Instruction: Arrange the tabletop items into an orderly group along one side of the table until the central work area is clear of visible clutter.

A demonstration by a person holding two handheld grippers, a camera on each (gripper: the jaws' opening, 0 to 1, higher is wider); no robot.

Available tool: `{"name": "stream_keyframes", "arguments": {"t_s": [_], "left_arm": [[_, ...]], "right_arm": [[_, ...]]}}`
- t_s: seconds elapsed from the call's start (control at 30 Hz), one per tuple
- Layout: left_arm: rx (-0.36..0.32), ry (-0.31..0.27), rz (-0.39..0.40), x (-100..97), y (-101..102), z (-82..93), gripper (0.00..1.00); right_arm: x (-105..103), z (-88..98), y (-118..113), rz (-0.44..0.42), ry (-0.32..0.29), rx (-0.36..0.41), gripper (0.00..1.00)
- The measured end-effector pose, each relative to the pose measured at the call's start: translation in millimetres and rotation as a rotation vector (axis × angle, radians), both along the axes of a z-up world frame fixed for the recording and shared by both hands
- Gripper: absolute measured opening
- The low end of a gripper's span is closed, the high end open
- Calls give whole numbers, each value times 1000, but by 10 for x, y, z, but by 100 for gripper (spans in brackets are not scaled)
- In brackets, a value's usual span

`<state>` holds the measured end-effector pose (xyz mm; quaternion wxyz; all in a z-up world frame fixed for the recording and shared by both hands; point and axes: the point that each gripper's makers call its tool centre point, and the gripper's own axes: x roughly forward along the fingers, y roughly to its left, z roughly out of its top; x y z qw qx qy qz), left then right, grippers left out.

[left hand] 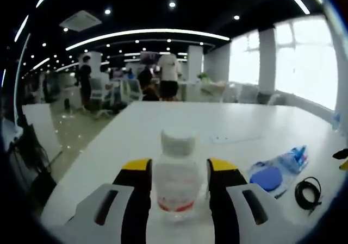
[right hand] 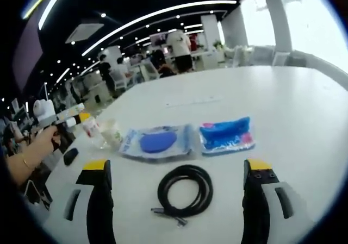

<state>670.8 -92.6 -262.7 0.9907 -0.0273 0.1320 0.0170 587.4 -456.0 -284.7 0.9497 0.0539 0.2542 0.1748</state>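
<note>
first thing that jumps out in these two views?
In the left gripper view, the clear plastic bottle with white cap and red label band stands between the left gripper jaws. In the right gripper view, a coiled black cable lies on the white table between the open right gripper jaws.

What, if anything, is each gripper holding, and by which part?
The left gripper grips the clear plastic bottle by its body, below the white cap. The right gripper holds nothing; the coiled black cable lies untouched between its fingers.
</note>
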Motion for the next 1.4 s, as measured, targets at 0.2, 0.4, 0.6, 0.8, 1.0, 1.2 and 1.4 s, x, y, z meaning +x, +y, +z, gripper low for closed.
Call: {"name": "stream_keyframes", "arguments": {"t_s": [0.2, 0.4, 0.6, 0.8, 1.0, 1.2, 1.4], "left_arm": [[-14, -3, -16, -69, 30, 41, 52], [23, 16, -59, -197, 57, 84, 72], [32, 26, -104, -419, 29, 154, 84], [43, 42, -161, -681, -85, 189, 97], [45, 45, -231, -987, -257, 269, 99], [29, 66, -293, -1299, -400, 315, 99], [4, 85, -338, -1590, -542, 322, 99]], "right_arm": [[-12, 16, -11, 8, 6, -4, 99], [-19, 168, -47, 23, -19, 8, 99], [-68, 314, -17, 64, -44, 6, 100], [-215, 399, 25, 117, -43, 23, 100], [-365, 481, 43, 169, -57, 23, 100], [-595, 550, 101, 237, -50, 25, 100], [-791, 522, 86, 268, -34, -5, 100]]}}
